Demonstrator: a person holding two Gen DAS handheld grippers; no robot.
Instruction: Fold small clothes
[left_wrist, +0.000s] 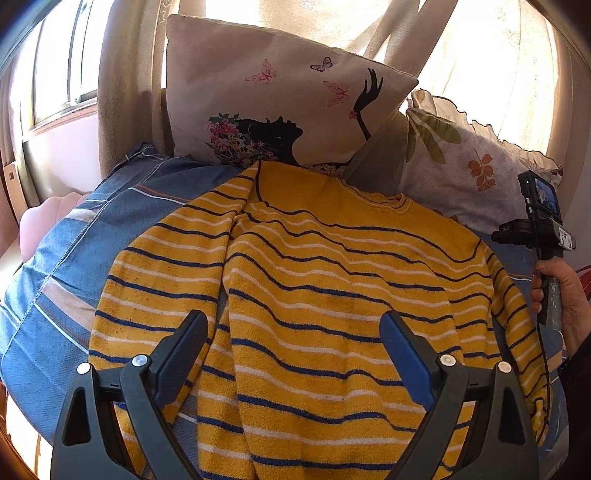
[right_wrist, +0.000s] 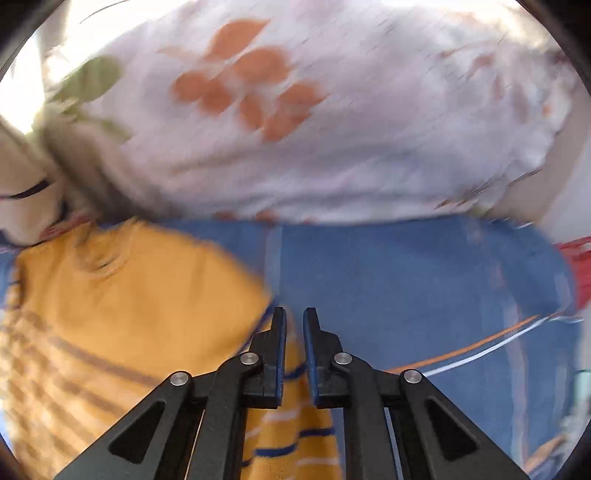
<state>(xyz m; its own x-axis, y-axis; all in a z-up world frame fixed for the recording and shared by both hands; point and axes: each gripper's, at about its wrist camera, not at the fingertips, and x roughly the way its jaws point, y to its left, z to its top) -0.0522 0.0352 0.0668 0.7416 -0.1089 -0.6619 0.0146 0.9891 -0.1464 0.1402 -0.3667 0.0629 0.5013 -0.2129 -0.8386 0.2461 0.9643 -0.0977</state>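
Observation:
A yellow sweater (left_wrist: 314, 295) with blue and white stripes lies flat on the blue striped bedcover (left_wrist: 74, 266), its left sleeve folded in over the body. My left gripper (left_wrist: 293, 332) is open above the lower part of the sweater, holding nothing. In the blurred right wrist view the sweater (right_wrist: 129, 295) lies at the left, its right sleeve (right_wrist: 291, 424) running under the fingers. My right gripper (right_wrist: 294, 321) has its fingers nearly together with a narrow gap; nothing shows between the tips. The right handle (left_wrist: 546, 258) shows at the right edge, held by a hand.
A beige cushion (left_wrist: 280, 96) printed with a woman and butterflies stands behind the sweater. A white pillow (left_wrist: 461, 162) (right_wrist: 314, 129) with orange leaves lies at the back right. Curtains and a window (left_wrist: 55, 62) are behind. Something red (right_wrist: 576, 266) lies at the right.

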